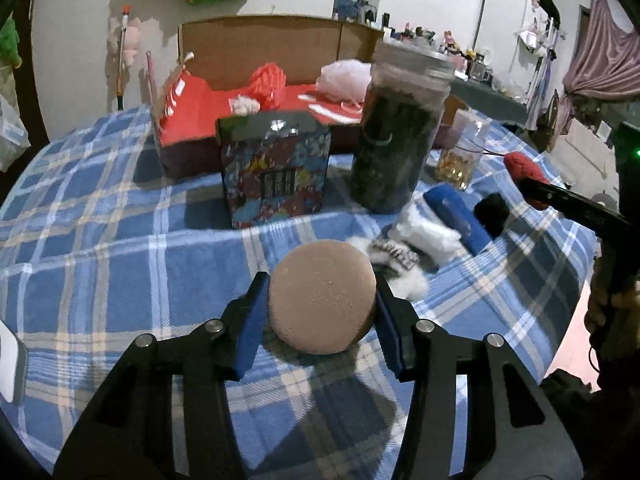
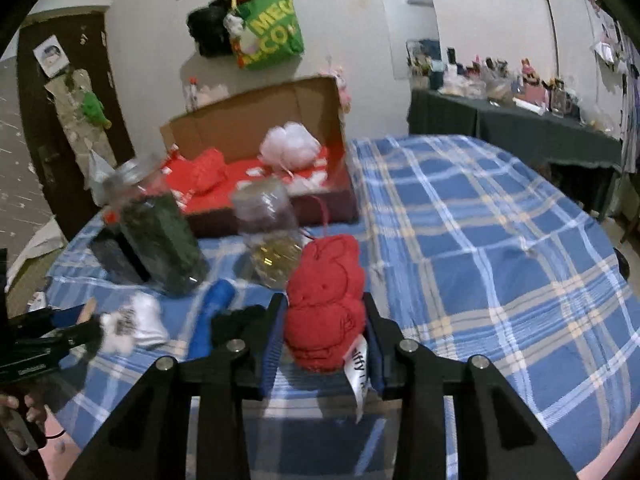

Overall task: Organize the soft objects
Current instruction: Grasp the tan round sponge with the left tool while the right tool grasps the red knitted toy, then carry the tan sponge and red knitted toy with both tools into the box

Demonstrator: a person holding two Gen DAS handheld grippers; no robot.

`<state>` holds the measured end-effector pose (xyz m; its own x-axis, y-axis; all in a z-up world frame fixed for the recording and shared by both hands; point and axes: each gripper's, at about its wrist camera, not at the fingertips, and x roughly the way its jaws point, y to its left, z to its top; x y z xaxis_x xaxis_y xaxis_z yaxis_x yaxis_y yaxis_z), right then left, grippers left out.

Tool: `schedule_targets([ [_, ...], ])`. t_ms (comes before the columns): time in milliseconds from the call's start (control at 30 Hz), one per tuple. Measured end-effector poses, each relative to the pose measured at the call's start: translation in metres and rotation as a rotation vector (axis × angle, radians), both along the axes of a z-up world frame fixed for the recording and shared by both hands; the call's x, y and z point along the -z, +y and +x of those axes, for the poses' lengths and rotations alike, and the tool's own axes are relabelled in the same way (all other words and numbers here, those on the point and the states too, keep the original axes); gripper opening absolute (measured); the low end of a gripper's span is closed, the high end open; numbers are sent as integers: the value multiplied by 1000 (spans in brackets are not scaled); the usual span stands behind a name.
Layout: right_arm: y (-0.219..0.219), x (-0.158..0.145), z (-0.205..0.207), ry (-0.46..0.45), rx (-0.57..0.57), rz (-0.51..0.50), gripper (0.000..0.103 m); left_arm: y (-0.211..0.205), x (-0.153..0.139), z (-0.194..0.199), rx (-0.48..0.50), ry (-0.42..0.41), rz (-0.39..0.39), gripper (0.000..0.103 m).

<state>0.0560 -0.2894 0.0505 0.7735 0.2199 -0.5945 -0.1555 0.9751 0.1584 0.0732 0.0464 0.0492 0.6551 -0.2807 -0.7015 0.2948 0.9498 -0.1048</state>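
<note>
My left gripper [image 1: 320, 300] is shut on a round tan sponge [image 1: 322, 297], held just above the blue plaid cloth [image 1: 120, 248]. My right gripper [image 2: 325, 320] is shut on a red knitted soft toy [image 2: 326, 300] with a white tag; it also shows in the left wrist view [image 1: 522, 166]. A cardboard box with red lining [image 1: 200, 112] [image 2: 248, 168] at the back holds a red net ball [image 1: 269, 80] and a white-pink puff [image 1: 344, 76]. White socks [image 1: 424, 232], a blue roll [image 1: 456, 216] and a black soft piece [image 1: 493, 210] lie on the cloth.
A colourful square box [image 1: 276, 176], a tall jar of dark leaves [image 1: 396, 136] and a smaller jar [image 1: 460, 152] stand between me and the cardboard box. A dark cluttered table [image 2: 512, 120] stands beyond the bed at right. Bags [image 2: 268, 36] hang on the wall.
</note>
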Motion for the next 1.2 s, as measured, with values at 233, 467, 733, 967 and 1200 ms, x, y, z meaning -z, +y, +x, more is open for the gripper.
schedule_targets([
  [233, 16, -22, -22, -90, -56, 47, 38, -12, -23, -8, 26, -52, -18, 47],
  [467, 41, -26, -36, -141, -121, 63, 38, -35, -33, -13, 74, -79, -34, 47],
  [733, 59, -24, -42, -148, -168, 57, 38, -51, -38, -13, 112, -91, -53, 47],
  [967, 67, -21, -42, -140, -186, 57, 38, -54, -42, -16, 120, -101, -58, 47],
  [1200, 67, -19, -39, -127, -191, 67, 38, -51, -50, -19, 131, -119, -77, 47],
])
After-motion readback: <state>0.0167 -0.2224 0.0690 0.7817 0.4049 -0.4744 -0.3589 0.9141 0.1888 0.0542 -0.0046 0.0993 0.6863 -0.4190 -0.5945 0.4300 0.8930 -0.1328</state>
